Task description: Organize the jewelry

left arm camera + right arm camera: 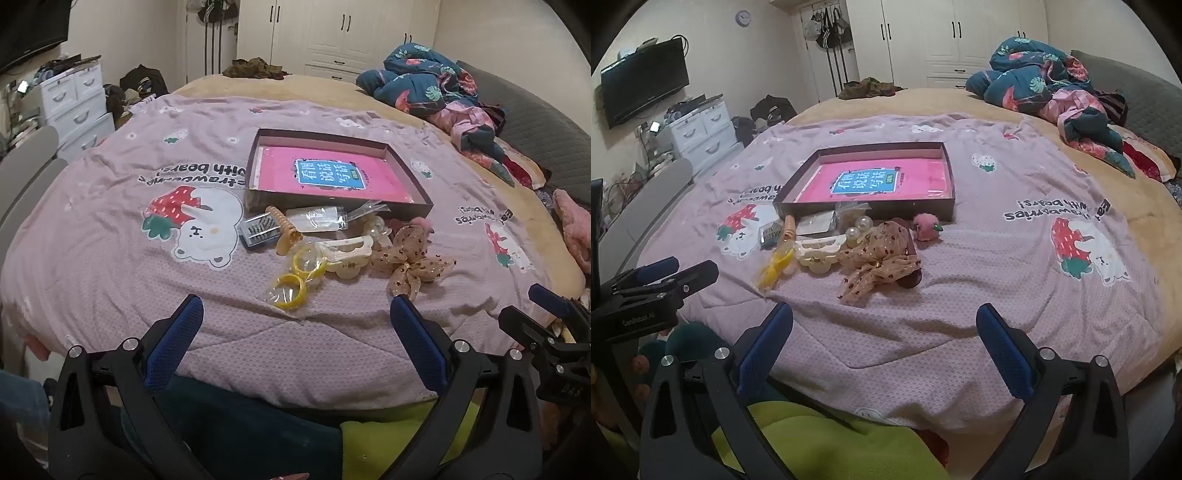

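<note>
From the left wrist, the left gripper (295,314) hung with jaws spread wide, empty, over the bed (110,288); yellow bangles (297,278), a cream claw clip (345,251) and a dotted gauze bow (412,264) lay heaped before the shallow box (406,210). From the right wrist, the right gripper (884,323) likewise gaped, grasping nothing.

white wardrobe (945,40) on far wall; wall-mounted tv (644,81); white drawers (701,129) beside bed (1089,258)

Jewelry pile (332,251) beside box (406,208) on quilt (110,280)
</note>
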### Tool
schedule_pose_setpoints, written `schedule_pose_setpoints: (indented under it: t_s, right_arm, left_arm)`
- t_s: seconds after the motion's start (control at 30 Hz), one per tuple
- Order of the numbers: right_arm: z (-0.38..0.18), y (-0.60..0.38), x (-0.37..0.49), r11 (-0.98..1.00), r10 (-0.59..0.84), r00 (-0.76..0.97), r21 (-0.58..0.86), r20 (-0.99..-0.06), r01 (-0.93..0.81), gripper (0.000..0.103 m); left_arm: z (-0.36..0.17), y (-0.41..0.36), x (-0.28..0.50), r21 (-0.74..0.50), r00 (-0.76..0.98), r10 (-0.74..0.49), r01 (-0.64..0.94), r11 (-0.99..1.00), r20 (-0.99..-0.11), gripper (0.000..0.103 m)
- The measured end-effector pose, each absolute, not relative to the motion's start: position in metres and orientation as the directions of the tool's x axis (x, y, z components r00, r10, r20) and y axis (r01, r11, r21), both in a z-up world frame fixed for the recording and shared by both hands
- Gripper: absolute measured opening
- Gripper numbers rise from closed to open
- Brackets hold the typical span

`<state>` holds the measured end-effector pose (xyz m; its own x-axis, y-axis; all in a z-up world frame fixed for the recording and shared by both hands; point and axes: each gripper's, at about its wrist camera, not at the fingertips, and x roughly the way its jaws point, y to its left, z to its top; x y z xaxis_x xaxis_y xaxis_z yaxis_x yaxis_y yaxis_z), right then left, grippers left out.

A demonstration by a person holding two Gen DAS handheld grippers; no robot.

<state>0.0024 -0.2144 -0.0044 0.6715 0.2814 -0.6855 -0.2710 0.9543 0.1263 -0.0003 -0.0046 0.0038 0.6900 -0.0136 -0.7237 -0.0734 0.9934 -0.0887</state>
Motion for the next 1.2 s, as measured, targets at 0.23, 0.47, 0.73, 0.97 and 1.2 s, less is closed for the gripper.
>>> schedule_pose_setpoints:
  t_s: [0.23,0.47,0.73,0.97,1.2]
  right_arm:
    - [-0.0034,-0.2142,0.0013,0.954,0.282,0.673,0.123,-0.684,-0.275,0.099]
    - [-0.0029,-0.2147,0.0001,0.953,0.282,0.672,0.121,-0.685,-0.276,0.099]
    - [-0.0029,-0.2141,0.0,0.954,0.28,0.673,0.124,-0.684,-0.271,0.099]
    - [-0.0035,-0.2144,-0.0003,0.954,0.281,0.677,0.122,-0.681,-0.273,0.099]
    - [-0.0029,-0.215,-0.0006,0.954,0.282,0.678,0.123,-0.679,-0.274,0.099]
  left_arm:
    - [0.0031,-0.0031,-0.002,-0.093,0.694,-0.015,-0.074,0.993,-0.719,0.095]
    - [0.0031,-0.0023,-0.0019,-0.093,0.696,-0.014,-0.076,0.993,-0.718,0.095]
    - [0.0047,-0.0028,-0.002,-0.092,0.698,-0.012,-0.077,0.993,-0.716,0.095]
    - [0.007,-0.0014,-0.0024,-0.093,0.697,-0.011,-0.079,0.993,-0.717,0.095]
    - [0.0094,-0.0014,-0.0021,-0.092,0.697,-0.011,-0.08,0.993,-0.717,0.095]
